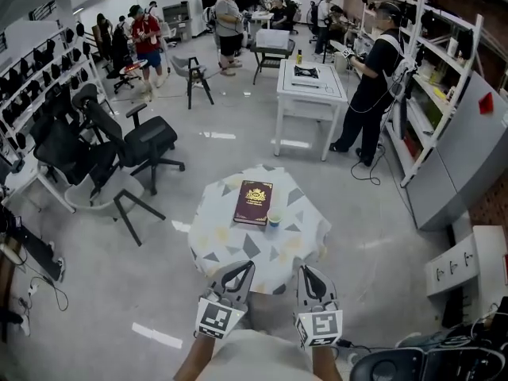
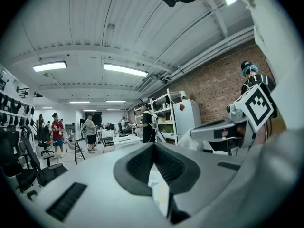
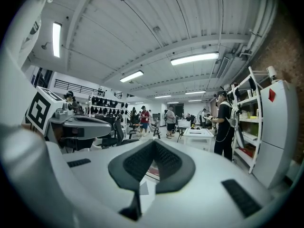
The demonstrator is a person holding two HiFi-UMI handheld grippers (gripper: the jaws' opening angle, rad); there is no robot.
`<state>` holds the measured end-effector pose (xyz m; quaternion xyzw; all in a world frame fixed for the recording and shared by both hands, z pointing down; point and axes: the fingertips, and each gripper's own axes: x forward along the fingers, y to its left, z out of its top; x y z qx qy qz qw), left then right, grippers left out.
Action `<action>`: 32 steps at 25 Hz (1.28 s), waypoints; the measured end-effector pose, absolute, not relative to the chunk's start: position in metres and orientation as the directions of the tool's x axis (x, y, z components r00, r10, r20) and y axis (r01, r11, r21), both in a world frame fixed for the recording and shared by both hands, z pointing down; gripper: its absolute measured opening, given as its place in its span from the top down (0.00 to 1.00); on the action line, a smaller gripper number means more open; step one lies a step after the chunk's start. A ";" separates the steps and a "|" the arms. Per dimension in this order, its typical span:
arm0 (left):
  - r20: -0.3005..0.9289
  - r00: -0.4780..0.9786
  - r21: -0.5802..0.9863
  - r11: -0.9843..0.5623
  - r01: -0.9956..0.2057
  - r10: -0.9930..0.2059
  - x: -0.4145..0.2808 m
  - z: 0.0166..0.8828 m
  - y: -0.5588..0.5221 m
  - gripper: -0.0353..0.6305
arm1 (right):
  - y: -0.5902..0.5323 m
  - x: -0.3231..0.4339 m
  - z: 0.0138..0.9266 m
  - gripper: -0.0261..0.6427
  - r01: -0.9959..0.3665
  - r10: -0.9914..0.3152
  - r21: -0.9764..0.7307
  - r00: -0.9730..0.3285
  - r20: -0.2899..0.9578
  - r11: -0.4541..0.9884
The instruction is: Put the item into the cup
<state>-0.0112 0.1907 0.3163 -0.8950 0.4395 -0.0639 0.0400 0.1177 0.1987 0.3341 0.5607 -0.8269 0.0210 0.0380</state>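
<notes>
Head view. A small round desk (image 1: 225, 248) under a white cloth with grey and yellow triangles sits at frame centre. A dark red hardcover book with a gold emblem (image 1: 253, 202) lies flat on the upper middle of the cloth. A small pale blue cup (image 1: 275, 219) stands upright just beside the book's lower right corner. Its contents are too small for me to read.

The left gripper (image 1: 249, 265) is at bottom centre, tips at the lower edge of the desk, well apart from book and cup. In the left gripper view I see its dark ribbed fingers (image 2: 137, 167) pressed together at the tips with nothing between them. Patterned cloth shows through the gap behind the tips.

The right gripper (image 1: 304, 269) is just beside it, level with it. In the right gripper view its fingers (image 3: 171, 163) also meet at the tips, empty.
</notes>
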 end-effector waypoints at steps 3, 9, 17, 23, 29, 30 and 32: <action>0.084 0.610 -0.111 -0.616 -0.780 -0.788 -0.015 0.320 0.177 0.93 | 0.187 0.114 0.333 0.95 -0.932 -0.930 0.015 -0.359 0.085 0.361; 0.079 0.630 -0.102 -0.635 -0.766 -0.773 -0.024 0.320 0.147 0.93 | 0.163 0.102 0.328 0.95 -0.939 -0.936 0.028 -0.340 0.087 0.344; 0.080 0.657 -0.082 -0.662 -0.745 -0.750 -0.041 0.322 0.108 0.93 | 0.128 0.085 0.333 0.95 -0.950 -0.945 0.029 -0.307 0.112 0.311; 0.079 0.672 -0.067 -0.677 -0.733 -0.736 -0.058 0.323 0.082 0.93 | 0.105 0.067 0.333 0.95 -0.956 -0.950 0.038 -0.285 0.125 0.292; 0.077 0.685 -0.052 -0.689 -0.723 -0.725 -0.076 0.325 0.058 0.93 | 0.084 0.049 0.335 0.95 -0.961 -0.954 0.044 -0.266 0.141 0.274; 0.077 0.688 -0.048 -0.692 -0.720 -0.722 -0.078 0.326 0.054 0.93 | 0.081 0.046 0.335 0.95 -0.962 -0.955 0.047 -0.261 0.144 0.270; 0.074 0.696 -0.040 -0.700 -0.713 -0.714 -0.083 0.327 0.047 0.93 | 0.075 0.042 0.335 0.95 -0.964 -0.957 0.053 -0.250 0.147 0.260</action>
